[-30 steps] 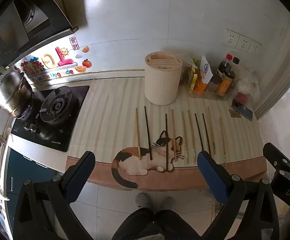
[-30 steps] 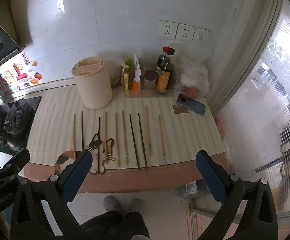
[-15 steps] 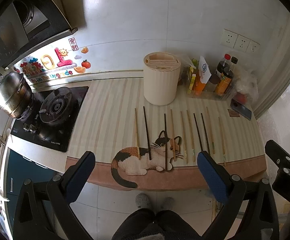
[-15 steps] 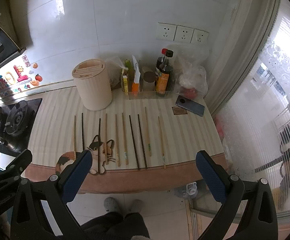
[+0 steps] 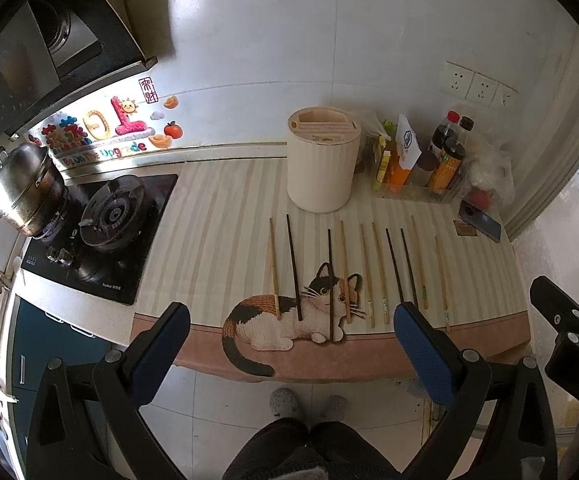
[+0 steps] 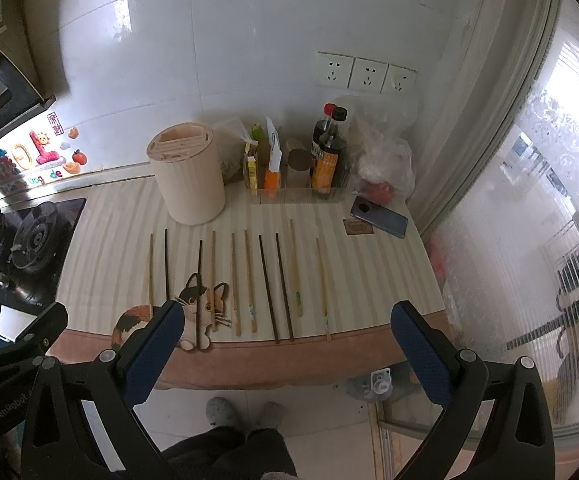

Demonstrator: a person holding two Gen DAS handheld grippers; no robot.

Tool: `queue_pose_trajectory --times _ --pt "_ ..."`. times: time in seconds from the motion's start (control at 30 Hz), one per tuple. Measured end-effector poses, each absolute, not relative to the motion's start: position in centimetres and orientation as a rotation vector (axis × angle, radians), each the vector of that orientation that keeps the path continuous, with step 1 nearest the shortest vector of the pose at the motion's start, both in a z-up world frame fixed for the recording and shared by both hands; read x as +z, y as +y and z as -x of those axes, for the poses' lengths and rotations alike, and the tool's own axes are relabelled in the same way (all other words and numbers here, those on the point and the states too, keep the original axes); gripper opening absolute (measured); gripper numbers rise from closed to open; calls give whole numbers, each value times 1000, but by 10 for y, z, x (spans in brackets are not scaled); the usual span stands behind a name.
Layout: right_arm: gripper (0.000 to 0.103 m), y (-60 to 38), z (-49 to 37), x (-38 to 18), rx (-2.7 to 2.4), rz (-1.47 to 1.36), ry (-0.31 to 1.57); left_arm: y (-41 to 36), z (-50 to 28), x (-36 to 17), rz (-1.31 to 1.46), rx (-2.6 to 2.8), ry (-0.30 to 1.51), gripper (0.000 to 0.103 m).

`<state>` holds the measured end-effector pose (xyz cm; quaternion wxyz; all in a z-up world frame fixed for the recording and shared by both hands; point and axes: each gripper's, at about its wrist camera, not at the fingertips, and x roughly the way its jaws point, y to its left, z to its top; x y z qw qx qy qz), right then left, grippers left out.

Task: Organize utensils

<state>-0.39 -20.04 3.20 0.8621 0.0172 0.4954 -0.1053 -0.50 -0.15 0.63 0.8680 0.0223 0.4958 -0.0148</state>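
Observation:
Several chopsticks lie side by side on the striped cat mat (image 5: pixel 217 248) (image 6: pixel 109 248), some light wood (image 5: pixel 273 264) (image 6: pixel 321 284), some dark (image 5: pixel 394 264) (image 6: pixel 267 284). Behind them stands a cream round utensil holder (image 5: pixel 321 168) (image 6: pixel 187 176) with slots in its top. My left gripper (image 5: pixel 289 344) hangs open in front of the counter edge, short of the chopsticks, nothing between its blue pads. My right gripper (image 6: pixel 285 344) is open too, at the same distance, holding nothing. The right gripper's body (image 5: pixel 569 332) shows at the left wrist view's right edge.
A gas hob (image 5: pixel 101 224) with a steel pot (image 5: pixel 25 192) sits at the left. Sauce bottles and packets (image 6: pixel 321 156) stand in a clear tray behind; a phone (image 6: pixel 379 222) and a plastic bag (image 6: pixel 381 160) lie at the right. A person's legs and slippers (image 5: pixel 305 408) are below.
Both grippers have drifted slightly back and up from the counter, so the chopsticks and holder sit a little lower and smaller in view. Both stay open.

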Motion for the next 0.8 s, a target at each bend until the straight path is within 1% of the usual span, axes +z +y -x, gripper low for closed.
queue_pose_trajectory --times 0.8 --pt "103 -196 8 35 -221 -31 1030 -6 4 20 -39 -30 1029 103"
